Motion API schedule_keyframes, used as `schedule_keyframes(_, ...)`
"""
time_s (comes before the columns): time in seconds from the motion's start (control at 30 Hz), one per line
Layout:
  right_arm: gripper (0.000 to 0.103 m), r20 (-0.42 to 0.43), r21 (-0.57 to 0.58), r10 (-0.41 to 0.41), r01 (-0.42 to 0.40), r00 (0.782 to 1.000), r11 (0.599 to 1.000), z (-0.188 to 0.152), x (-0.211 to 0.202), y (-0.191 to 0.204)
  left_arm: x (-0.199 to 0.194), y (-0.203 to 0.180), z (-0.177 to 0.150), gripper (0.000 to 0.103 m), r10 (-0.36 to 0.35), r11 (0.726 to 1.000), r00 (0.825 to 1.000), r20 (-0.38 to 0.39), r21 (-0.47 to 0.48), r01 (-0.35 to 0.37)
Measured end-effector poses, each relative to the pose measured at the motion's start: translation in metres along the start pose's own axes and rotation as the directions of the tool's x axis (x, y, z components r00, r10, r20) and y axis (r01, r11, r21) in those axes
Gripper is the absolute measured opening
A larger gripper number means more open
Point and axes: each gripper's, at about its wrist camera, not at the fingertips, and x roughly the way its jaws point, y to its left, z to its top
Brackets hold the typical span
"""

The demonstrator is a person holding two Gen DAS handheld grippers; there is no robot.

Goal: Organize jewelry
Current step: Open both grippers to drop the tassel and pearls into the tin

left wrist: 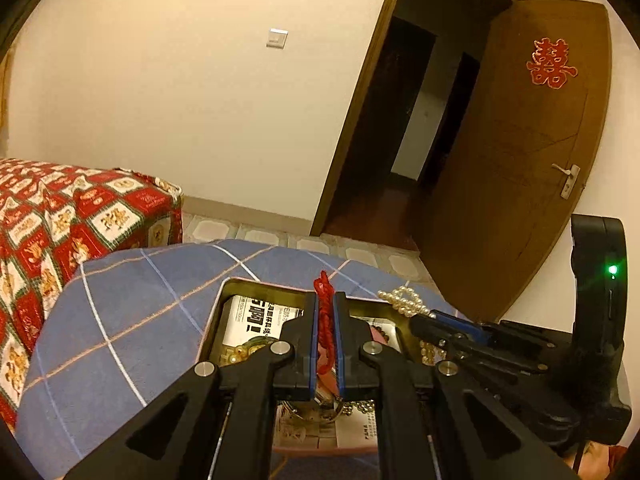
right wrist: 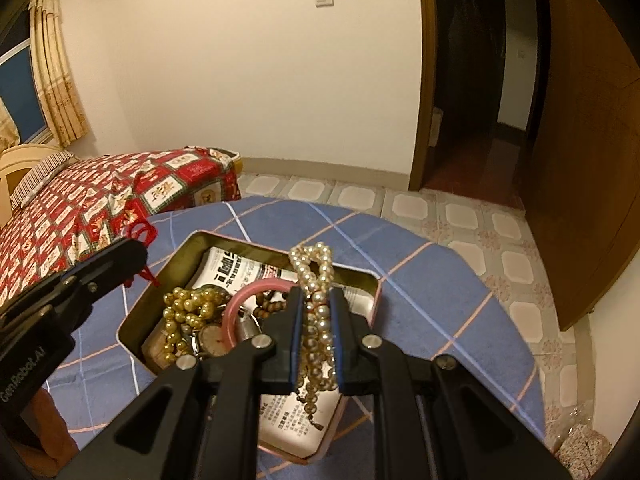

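Note:
An open metal tin (right wrist: 182,258) lined with newspaper sits on a blue checked cloth. Inside lie gold beads (right wrist: 188,310), a pink bangle (right wrist: 250,294), a small watch (right wrist: 214,338) and dark wooden beads (right wrist: 270,304). My left gripper (left wrist: 326,302) is shut on a red cord bracelet (left wrist: 324,322) above the tin (left wrist: 232,290). My right gripper (right wrist: 318,300) is shut on a cream pearl strand (right wrist: 314,276), which loops past the fingertips and hangs over the tin. Each gripper shows in the other's view: the right one (left wrist: 420,322) with pearls (left wrist: 404,300), the left one (right wrist: 138,254) with red cord (right wrist: 140,234).
The blue checked cloth (right wrist: 420,300) covers a rounded surface that drops off to a tiled floor (right wrist: 460,216). A bed with a red patterned cover (right wrist: 120,196) stands at the left. A wooden door (left wrist: 520,160) stands open at the right, with a dark hallway behind.

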Motion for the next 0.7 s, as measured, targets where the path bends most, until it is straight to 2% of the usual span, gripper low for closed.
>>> schedule_keyframes(0.27,0.016,-0.093,0.033,0.033,-0.03,0.995,0.999,-0.008,0.034,-0.002,0.033,0.006,-0.014,0.006,0.053,0.998,0.995,-0.083,0.021,-0.052)
schedule_keyframes(0.4,0.017,-0.101,0.013,0.024,-0.023,0.995,1.0,-0.013,0.04,-0.001,0.043,0.008,-0.021,0.006,0.105,0.994,0.987,-0.119,0.037,-0.101)
schedule_keyframes(0.43,0.02,-0.097,0.009,0.026,-0.025,0.995,1.0,-0.013,0.04,-0.001,0.045,0.009,-0.023,0.007,0.12,0.992,0.984,-0.133,0.041,-0.115)
schedule_keyframes(0.5,0.033,-0.09,0.014,0.036,-0.035,0.995,0.999,-0.014,0.038,-0.002,0.045,0.008,-0.025,0.014,0.132,0.991,0.981,-0.145,0.041,-0.128)
schedule_keyframes(0.53,0.054,-0.087,0.019,0.047,-0.045,0.995,0.999,-0.014,0.036,-0.003,0.044,0.009,-0.025,0.021,0.143,0.99,0.978,-0.153,0.04,-0.139)
schedule_keyframes(0.57,0.062,-0.073,0.021,0.073,-0.072,0.995,0.997,-0.015,0.032,-0.003,0.045,0.011,-0.025,0.03,0.151,0.988,0.976,-0.157,0.039,-0.146)
schedule_keyframes(0.6,0.063,-0.064,0.017,0.064,-0.063,0.996,0.998,-0.014,0.03,-0.001,0.043,0.013,-0.024,0.035,0.157,0.988,0.974,-0.161,0.033,-0.154)
schedule_keyframes(0.67,0.064,-0.047,0.001,0.034,-0.034,0.998,0.999,-0.014,0.021,0.0,0.041,0.02,-0.023,0.056,0.173,0.985,0.97,-0.169,0.008,-0.174)
schedule_keyframes(0.7,0.064,-0.045,0.005,0.036,-0.035,0.998,0.999,-0.014,0.019,0.0,0.036,0.022,-0.023,0.06,0.184,0.982,0.969,-0.167,-0.01,-0.188)
